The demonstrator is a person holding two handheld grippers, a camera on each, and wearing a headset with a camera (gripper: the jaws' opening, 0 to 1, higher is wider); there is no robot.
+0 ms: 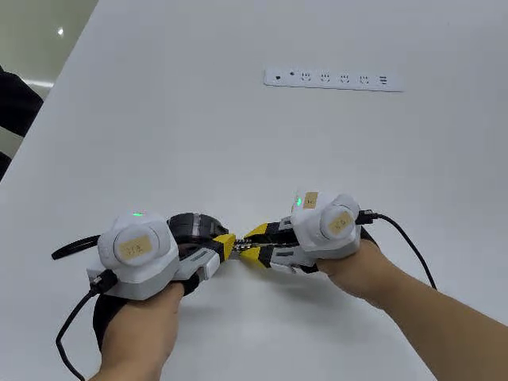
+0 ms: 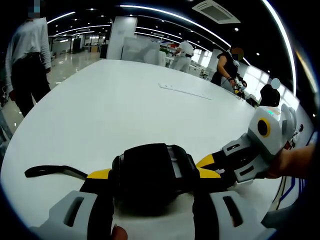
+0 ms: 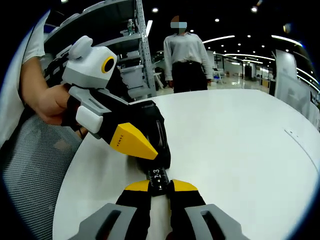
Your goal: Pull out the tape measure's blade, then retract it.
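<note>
Left gripper (image 1: pixel 216 240) and right gripper (image 1: pixel 254 244): white rounded housings are noted, each capped by a round disc on which a tan label (image 1: pixel 135 248) is stuck. A green light (image 1: pixel 137 213) is seen on each housing. The jaws are finished in black with yellow tips and set on pale grey slotted bases. A black cable (image 1: pixel 75 325) is attached to the left housing, and a second cable (image 1: pixel 409 242) to the right. A white sleeve (image 3: pixel 34 40) is worn.

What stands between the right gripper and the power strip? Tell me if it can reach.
Probably yes: bare table lies between right gripper and power strip. But its jaws are shut on the blade of the tape measure the left gripper holds; release first.
</note>
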